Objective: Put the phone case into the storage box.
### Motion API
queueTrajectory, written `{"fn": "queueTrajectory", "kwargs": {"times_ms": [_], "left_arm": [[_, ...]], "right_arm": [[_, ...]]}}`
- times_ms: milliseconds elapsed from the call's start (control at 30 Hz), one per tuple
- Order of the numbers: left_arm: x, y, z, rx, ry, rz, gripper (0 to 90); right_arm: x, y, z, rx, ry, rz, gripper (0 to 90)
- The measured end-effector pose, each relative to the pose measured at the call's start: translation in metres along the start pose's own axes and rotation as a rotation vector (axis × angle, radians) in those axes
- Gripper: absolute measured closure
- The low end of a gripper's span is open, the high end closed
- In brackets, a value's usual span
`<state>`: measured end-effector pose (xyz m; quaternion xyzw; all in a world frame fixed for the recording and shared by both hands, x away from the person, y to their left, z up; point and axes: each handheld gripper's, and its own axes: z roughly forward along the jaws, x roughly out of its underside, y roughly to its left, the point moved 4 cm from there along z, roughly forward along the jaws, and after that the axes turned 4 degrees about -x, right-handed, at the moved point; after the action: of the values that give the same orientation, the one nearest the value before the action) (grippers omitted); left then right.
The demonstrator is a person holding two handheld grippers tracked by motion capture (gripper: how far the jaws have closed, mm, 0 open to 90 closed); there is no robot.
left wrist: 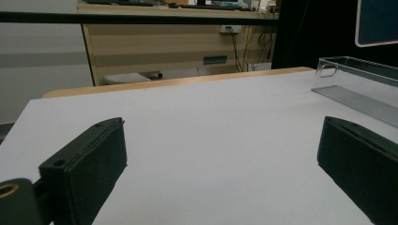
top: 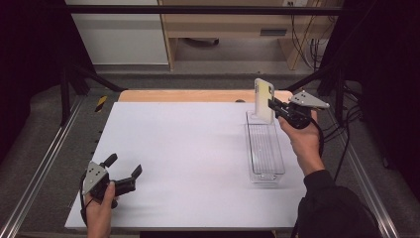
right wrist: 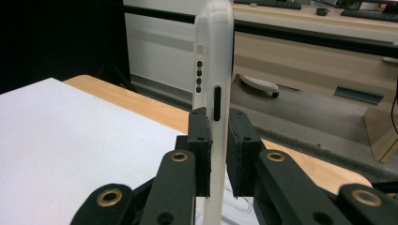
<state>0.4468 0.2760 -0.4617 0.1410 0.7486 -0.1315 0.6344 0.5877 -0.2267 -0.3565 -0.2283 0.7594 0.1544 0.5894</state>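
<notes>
White sheet over a wooden table point(top: 148, 95), dark frame rails on both sides, beige cabinets and cables in the bg. Right gripper point(top: 275, 107) is clamped on a phone point(top: 264, 100) in a pale case, pads pinching front and back. Right gripper view shows it edge-on, side buttons point(right wrist: 199, 75) facing the cam, pads sitting low on the body. Phone is upright, held above the far end of a clear plastic tray point(top: 266, 174) on the right side of the sheet; bottom edge looks just over or barely at the tray's far wall, can't tell if it touches.

Left gripper point(top: 125, 169) rests near the front left of the sheet, jaws wide apart w/ nothing between them, well apart from the tray.

Step in hand is prob lowering the phone into the tray. To do it well imo: keep the grip firm since the case looks slick, tilt the phone along the tray's long axis so it lies flat rather than standing, go down slow, let go only once it's resting on the ribbed floor. Tray is narrow, so line up w/ the walls first. Left one could steady the near end if the tray slides.

Count: 1 phone, 1 tray, 2 grippers, 1 white sheet.
</notes>
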Motion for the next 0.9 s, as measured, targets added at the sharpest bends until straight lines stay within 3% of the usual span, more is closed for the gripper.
{"fn": "queueTrajectory", "kwargs": {"times_ms": [67, 433, 900], "left_arm": [[0.000, -0.001, 0.000, 0.003, 0.003, 0.004, 1.5], [0.000, -0.001, 0.000, 0.005, 0.003, 0.008, 1.4], [0.000, -0.001, 0.000, 0.004, 0.001, 0.007, 1.5]], "right_arm": [[0.003, 0.000, 0.001, -0.005, 0.015, 0.025, 81.6], [0.010, -0.002, 0.011, 0.002, 0.070, 0.059, 81.6], [0.017, 0.005, 0.023, 0.023, 0.131, 0.075, 81.6]]}}
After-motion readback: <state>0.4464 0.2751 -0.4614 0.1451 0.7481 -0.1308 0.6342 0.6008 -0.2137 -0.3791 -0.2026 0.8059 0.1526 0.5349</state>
